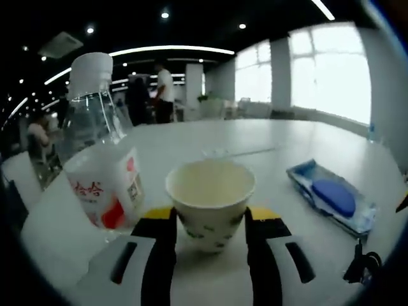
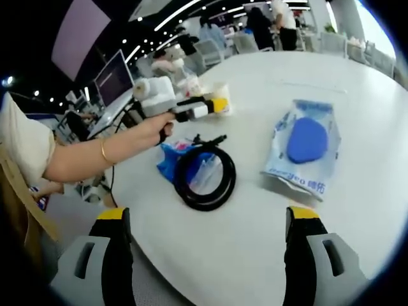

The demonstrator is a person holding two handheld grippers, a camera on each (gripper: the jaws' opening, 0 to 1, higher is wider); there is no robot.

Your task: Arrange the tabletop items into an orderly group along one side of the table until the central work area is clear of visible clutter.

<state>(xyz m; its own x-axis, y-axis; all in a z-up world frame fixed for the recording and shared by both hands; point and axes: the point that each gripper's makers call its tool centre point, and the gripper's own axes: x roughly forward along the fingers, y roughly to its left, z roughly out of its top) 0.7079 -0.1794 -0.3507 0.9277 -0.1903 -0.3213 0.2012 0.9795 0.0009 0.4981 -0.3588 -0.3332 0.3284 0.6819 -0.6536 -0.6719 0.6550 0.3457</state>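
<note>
Left hand-held gripper (image 1: pixel 210 233) clamped on paper cup (image 1: pixel 210 197); right hand-held gripper (image 2: pixel 207 239) wide.

Open-plan office. Long white desk (image 1: pixel 255 143), computer monitor (image 2: pixel 113 78) at its far edge, office chairs (image 2: pixel 210 50) beyond. Ceiling light strips (image 1: pixel 172 49), large windows (image 1: pixel 328 70). People (image 1: pixel 164 92) standing at the back.

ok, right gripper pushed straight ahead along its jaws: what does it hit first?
Probably the coiled black cable, lying on the white table ahead of the open right gripper, left of centre. Depth is uncertain; the packaged blue sponge sits off to the right.
</note>
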